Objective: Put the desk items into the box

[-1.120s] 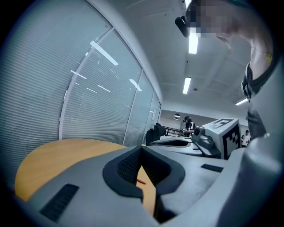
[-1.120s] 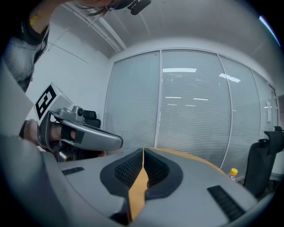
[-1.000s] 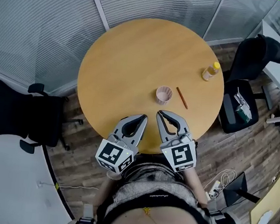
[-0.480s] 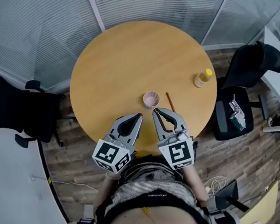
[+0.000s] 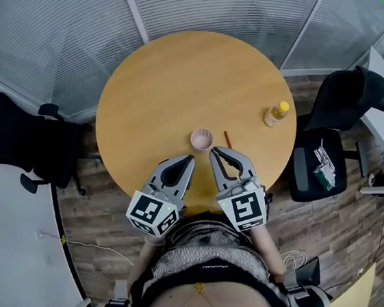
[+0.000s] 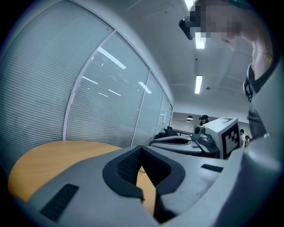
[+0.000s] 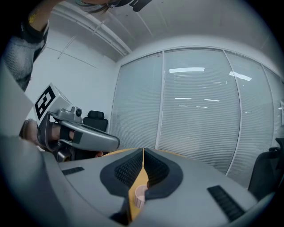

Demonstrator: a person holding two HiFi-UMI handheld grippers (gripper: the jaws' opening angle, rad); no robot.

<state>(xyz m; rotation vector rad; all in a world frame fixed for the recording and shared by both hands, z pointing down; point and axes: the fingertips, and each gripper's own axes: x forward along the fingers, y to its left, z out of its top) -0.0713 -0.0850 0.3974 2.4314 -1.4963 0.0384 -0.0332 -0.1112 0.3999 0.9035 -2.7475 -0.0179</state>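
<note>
Head view looks down past the person's grey top to both grippers, held side by side over the near edge of the round wooden table. The left gripper and the right gripper point away from the body and nearly level, tips angled slightly toward one another.

Left gripper view shows its fingers meeting at the tips with nothing between them. A sliver of tabletop shows through the gap behind. It also catches the right gripper from the side, which the head view sees only from above.

Right gripper view shows its own fingers likewise pressed together and empty. Through the gap below the tips, a pink cup stands on the table just ahead.

Only the head view gives the layout. The cup sits just beyond both grippers' tips, untouched. A pencil lies just to its right, its near end hidden behind the right gripper. A small bottle with a yellow cap stands upright farther off near the table's right edge, well apart from the cup and the pencil.

The cup's mouth faces up and its inside looks pale; whether it holds anything cannot be told. Beyond the table are black office chairs and slatted glass walls.
</note>
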